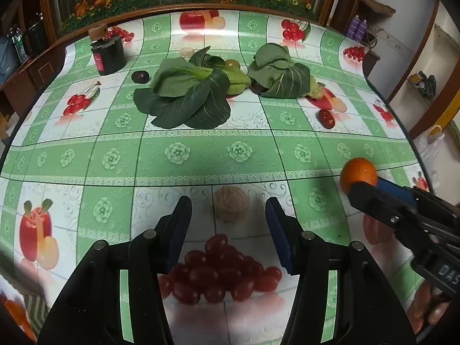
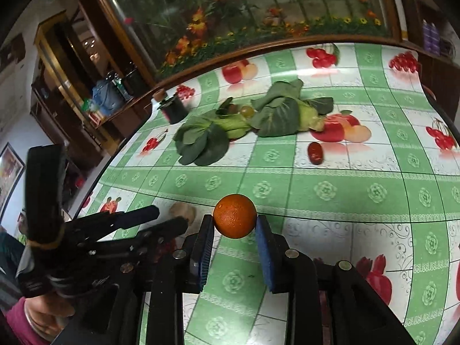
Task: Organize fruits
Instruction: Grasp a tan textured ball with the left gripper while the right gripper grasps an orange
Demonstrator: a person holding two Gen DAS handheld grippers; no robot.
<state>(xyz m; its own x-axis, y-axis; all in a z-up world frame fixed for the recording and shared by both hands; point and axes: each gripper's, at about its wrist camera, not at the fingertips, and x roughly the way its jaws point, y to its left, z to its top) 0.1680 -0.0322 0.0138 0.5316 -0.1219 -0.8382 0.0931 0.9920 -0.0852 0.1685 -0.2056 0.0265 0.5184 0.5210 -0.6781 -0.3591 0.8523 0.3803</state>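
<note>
An orange (image 2: 234, 215) is pinched by the right gripper (image 2: 235, 224), held above the tablecloth (image 2: 345, 189). The left gripper (image 1: 228, 211) is spread wide w/ a walnut (image 1: 232, 203) lying betw. its fingers. Leafy greens (image 1: 184, 97) are seen far back.

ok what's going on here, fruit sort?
A person works two handheld grippers over a table with a fruit-print cloth. The right gripper is clamped on an orange. The left gripper is open, its fingers either side of a walnut lying on the cloth. Farther back lie two bunches of leafy greens with small fruits among them, a red date and a black jar.
</note>
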